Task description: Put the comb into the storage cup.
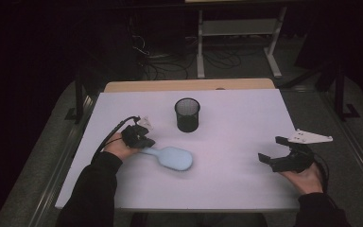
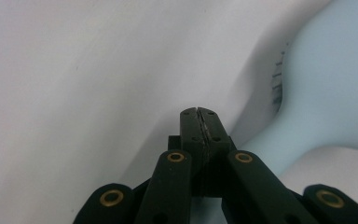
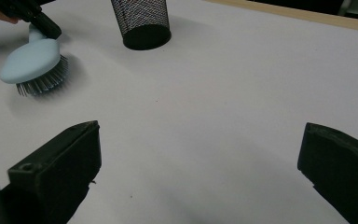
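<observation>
A light blue hairbrush (image 1: 172,157) lies bristles down on the white table (image 1: 236,184), left of centre. In the left gripper view its head (image 2: 331,93) fills the right side. My left gripper (image 1: 146,142) sits at the end of the handle, and its jaws (image 2: 199,112) are pressed together with nothing between the tips; the handle runs along just beside them. The right gripper view shows the brush (image 3: 32,60) far left with that left gripper (image 3: 42,21) on its handle. My right gripper (image 1: 272,149) hovers open near the table's right side, with its jaws (image 3: 200,154) wide apart over bare table.
A black mesh cup (image 1: 187,115) stands upright at the back centre of the table, also in the right gripper view (image 3: 142,23). A strip of wooden tabletop (image 1: 189,85) shows behind the white sheet. Table legs and cables lie on the dark floor beyond.
</observation>
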`<action>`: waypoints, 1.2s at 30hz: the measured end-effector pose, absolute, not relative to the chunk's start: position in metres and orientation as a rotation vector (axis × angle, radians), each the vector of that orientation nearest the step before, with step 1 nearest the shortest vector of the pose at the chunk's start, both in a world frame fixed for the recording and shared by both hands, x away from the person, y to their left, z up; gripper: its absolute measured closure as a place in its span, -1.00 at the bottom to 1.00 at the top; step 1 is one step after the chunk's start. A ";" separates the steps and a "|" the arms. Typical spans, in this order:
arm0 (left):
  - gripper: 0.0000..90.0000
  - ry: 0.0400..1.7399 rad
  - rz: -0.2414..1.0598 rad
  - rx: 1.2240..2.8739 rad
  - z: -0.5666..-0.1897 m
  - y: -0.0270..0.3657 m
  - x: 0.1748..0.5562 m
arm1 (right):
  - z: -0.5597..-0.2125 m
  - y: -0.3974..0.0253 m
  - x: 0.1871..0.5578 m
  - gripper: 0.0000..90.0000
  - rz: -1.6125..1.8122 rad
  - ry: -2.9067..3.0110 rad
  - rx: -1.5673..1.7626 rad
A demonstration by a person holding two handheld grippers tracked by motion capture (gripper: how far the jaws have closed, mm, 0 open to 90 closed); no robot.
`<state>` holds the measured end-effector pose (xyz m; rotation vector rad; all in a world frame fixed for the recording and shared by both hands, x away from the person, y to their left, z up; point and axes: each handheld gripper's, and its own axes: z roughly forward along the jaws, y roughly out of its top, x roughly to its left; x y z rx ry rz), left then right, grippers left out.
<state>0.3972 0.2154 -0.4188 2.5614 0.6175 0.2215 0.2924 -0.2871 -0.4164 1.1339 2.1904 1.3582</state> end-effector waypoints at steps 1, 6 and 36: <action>1.00 0.613 0.224 2.565 -0.419 0.216 0.396 | -0.416 -0.287 0.292 -1.00 1.357 2.191 1.134; 1.00 0.604 0.232 2.572 -0.417 0.220 0.392 | -0.417 -0.287 0.293 -1.00 1.356 2.192 1.134; 1.00 0.548 0.209 2.634 -0.414 0.231 0.369 | -0.417 -0.287 0.292 -1.00 1.353 2.192 1.134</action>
